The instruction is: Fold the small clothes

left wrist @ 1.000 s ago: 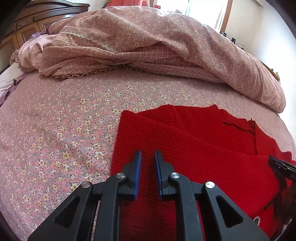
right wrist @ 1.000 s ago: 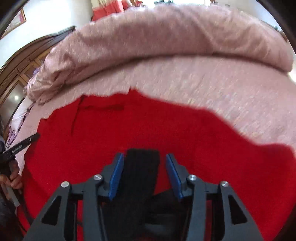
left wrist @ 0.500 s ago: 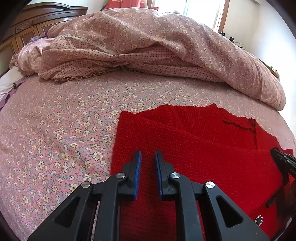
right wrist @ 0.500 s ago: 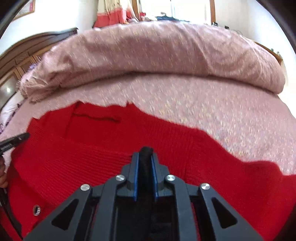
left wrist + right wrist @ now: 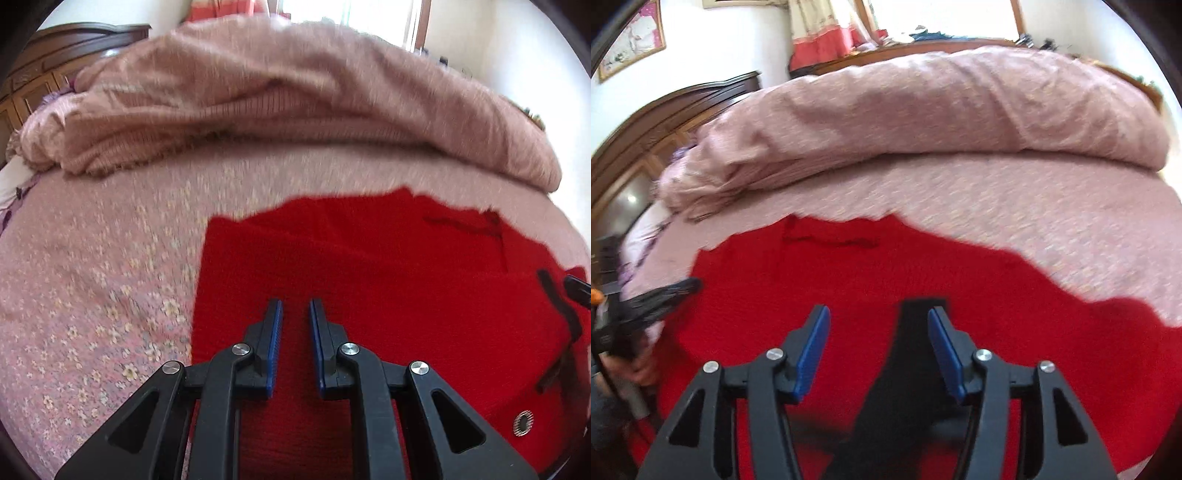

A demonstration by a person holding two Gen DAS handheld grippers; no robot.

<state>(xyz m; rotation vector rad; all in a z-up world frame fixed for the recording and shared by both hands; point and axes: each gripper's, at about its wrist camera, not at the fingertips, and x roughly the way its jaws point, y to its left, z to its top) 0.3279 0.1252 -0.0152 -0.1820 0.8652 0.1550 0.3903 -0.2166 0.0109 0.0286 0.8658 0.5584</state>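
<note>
Red sweater (image 5: 369,280) flat on flowered bed (image 5: 92,277); left gripper (image 5: 295,314) jaws narrow, empty; right gripper (image 5: 879,325) jaws just reopened wide, empty.

Wide open stretch of pink floral bedsheet (image 5: 96,280) left of the flat red knitted sweater (image 5: 369,266); beyond it, the heaped pink floral duvet (image 5: 295,96) walls off the far side, dark wooden headboard (image 5: 665,118) behind.

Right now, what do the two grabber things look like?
Both look alike. The left gripper and the right gripper each have two black plastic fingers lined with blue pads, joined by angular black arms with triangular cut-outs and round silver screws.
</note>
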